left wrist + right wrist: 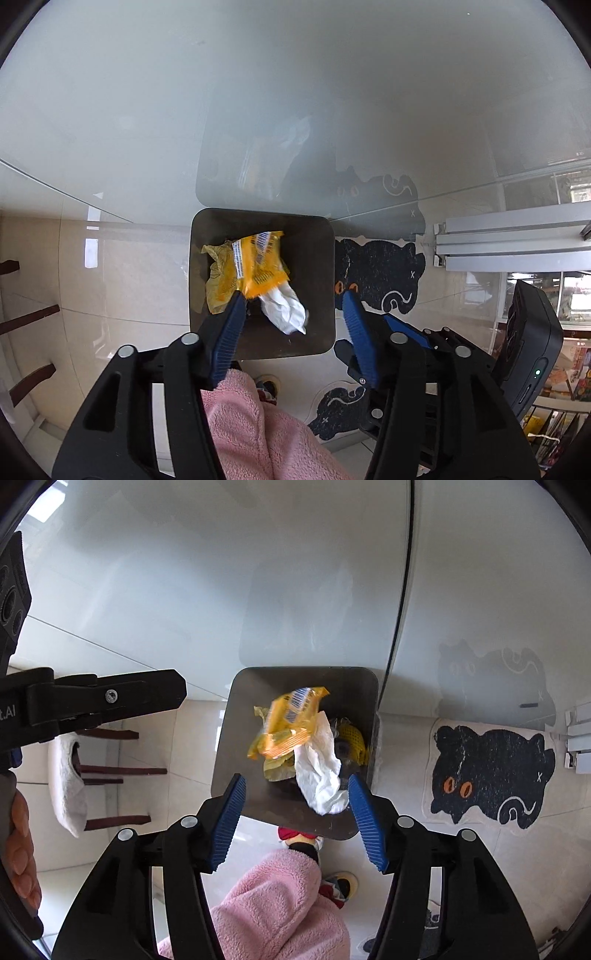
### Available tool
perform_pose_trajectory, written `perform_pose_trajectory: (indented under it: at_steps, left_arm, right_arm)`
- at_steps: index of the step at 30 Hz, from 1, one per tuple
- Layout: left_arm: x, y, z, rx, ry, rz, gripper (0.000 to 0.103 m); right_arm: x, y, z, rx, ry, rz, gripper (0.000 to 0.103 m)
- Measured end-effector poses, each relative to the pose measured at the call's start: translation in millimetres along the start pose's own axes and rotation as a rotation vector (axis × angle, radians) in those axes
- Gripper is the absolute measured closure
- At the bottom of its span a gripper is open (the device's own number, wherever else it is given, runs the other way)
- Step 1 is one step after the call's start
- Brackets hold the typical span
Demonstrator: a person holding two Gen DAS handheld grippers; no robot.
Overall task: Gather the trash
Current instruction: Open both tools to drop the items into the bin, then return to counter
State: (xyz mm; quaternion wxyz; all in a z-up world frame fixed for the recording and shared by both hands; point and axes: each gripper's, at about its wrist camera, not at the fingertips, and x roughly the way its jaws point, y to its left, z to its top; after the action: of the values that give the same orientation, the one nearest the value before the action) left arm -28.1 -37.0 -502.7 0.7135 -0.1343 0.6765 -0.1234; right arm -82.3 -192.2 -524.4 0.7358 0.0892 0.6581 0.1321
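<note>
While both hand-held grippers, left [293, 299] and right [295, 784], hover with jaws apart directly over the bin [236, 738] at frame centre, the yellow wrapper [291, 720] and white tissue [317, 771] drop inside.

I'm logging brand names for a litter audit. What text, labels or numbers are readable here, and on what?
"t.AI": cut-off white lettering on the left gripper body, at the frame edge.
Orange wrapper in the trash bin: barcode and small print, too blurred to read.
</note>
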Motion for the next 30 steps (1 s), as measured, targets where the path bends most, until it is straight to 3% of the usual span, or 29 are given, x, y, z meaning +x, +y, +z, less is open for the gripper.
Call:
perform_pose_trajectory:
  at_steps: [2,3,5,7,16,23,30]
  left_arm:
    - [-5,1,-1,-0.007,-0.008,0.004,0.031]
    - [-8,1,-2,-0.009,-0.012,0.007,0.022]
    - [-16,0,-5,-0.017,-0.023,0.011,0.014]
    - [-28,-2,-9,-0.022,-0.035,0.013,0.009]
    - [-128,-30,-38,0.028,-0.143,0.018,0.008]
    - [-225,-66,-48,0.081,-0.291,0.006,0.008]
    - [-308,-96,-32,0.135,-0.434,0.006,0.008]
  right_arm:
    - [-2,1,0,-0.003,-0.002,-0.001,0.015]
    - [-5,3,-1,-0.007,-0.005,-0.002,0.012]
    - [-11,5,-3,-0.019,-0.004,-0.011,0.004]
    - [-22,7,-6,-0.028,-0.008,-0.024,0.003]
    - [-124,14,-21,-0.023,-0.091,-0.021,0.003]
    - [-237,32,-23,-0.034,-0.278,0.013,0.003]
    - [-313,47,0,-0.069,-0.451,0.007,0.003]
